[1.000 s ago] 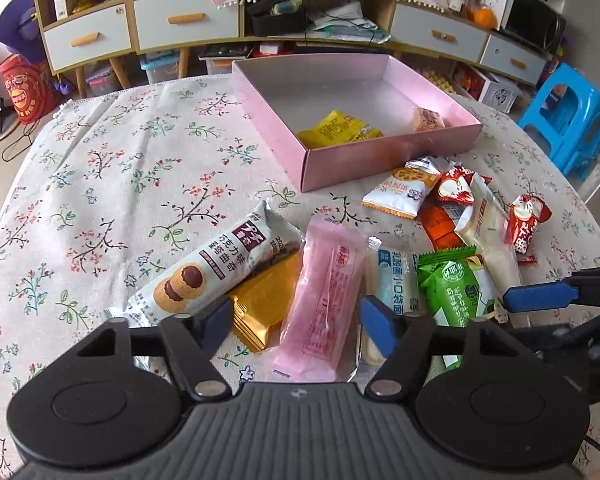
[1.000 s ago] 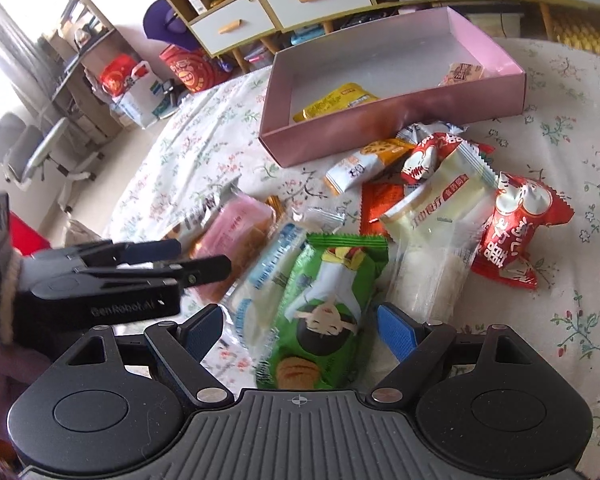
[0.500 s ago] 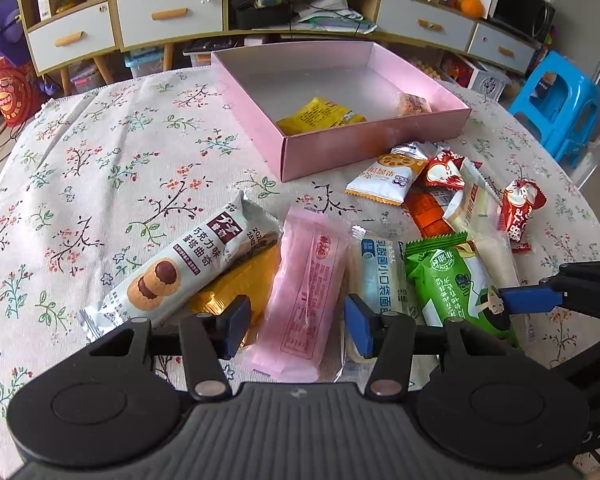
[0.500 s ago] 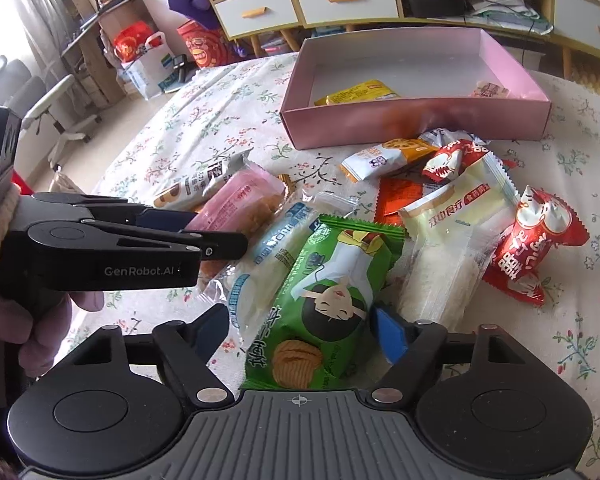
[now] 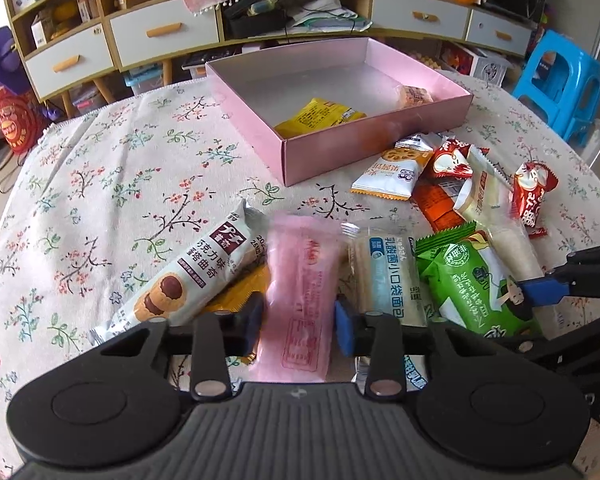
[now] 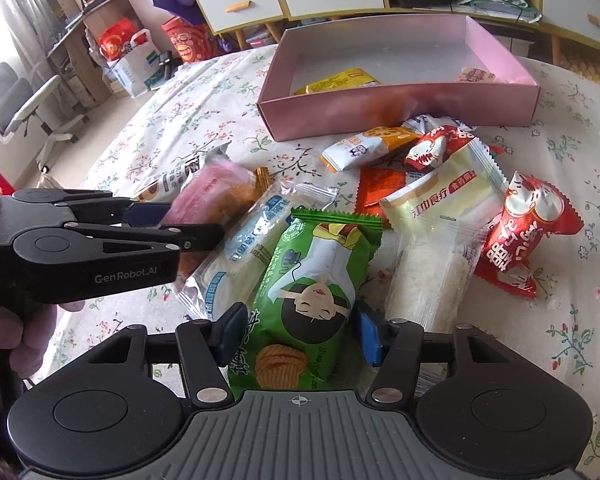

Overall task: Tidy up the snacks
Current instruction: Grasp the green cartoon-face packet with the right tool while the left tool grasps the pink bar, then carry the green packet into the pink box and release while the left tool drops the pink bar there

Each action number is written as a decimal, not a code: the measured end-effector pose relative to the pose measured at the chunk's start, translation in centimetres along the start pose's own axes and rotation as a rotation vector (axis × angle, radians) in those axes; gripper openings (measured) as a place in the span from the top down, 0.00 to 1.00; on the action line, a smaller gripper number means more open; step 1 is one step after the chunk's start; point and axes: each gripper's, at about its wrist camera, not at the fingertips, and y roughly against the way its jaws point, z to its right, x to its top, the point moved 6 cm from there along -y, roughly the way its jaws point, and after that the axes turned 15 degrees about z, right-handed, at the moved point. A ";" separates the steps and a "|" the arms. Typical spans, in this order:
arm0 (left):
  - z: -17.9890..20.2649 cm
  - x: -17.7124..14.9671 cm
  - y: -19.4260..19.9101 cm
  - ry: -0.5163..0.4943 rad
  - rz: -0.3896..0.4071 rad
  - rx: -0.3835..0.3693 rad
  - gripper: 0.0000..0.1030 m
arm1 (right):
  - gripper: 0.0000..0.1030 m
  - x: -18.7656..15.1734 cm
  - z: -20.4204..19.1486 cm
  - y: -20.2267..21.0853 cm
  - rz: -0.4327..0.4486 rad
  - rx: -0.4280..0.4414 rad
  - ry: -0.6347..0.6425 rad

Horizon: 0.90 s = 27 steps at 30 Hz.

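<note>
My left gripper (image 5: 299,318) straddles the near end of a pink snack packet (image 5: 302,280); its jaws are closing and both blue pads touch the packet's sides. My right gripper (image 6: 299,332) is closing on a green snack packet (image 6: 312,280), pads against its two long edges. Both packets lie in a row of snacks on the flowered tablecloth (image 5: 100,184). Behind them stands the open pink box (image 5: 372,148), holding a yellow packet (image 5: 320,116) and a small wrapped sweet (image 5: 414,96). In the right wrist view the left gripper (image 6: 196,222) shows side-on, clamped over the pink packet (image 6: 216,184).
Beside the pink packet lie a chocolate-biscuit packet (image 5: 192,276), a gold wrapper (image 5: 240,292) and a blue-and-white bread packet (image 5: 388,276). Orange, white and red packets (image 6: 528,232) lie to the right. A sideboard (image 5: 160,36), a blue stool (image 5: 560,80) and office chairs (image 6: 28,104) surround the table.
Both grippers have narrowed from wide open until their pads meet the pink and the green packet. The hands have rolled slightly but stayed in place.
</note>
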 end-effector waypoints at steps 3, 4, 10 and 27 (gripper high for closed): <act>-0.1 0.2 0.1 0.008 0.002 -0.006 0.70 | 0.50 0.1 0.1 0.0 0.000 -0.002 -0.009; -0.2 0.2 0.2 0.013 0.001 -0.008 0.70 | 0.51 0.2 0.2 0.1 0.000 -0.002 -0.010; -0.4 0.6 0.5 0.046 0.003 -0.017 0.71 | 0.54 0.4 0.4 0.3 -0.003 0.006 -0.023; -0.9 2.6 1.2 0.122 0.047 -0.029 0.71 | 0.56 2.5 1.2 1.2 0.022 0.061 -0.167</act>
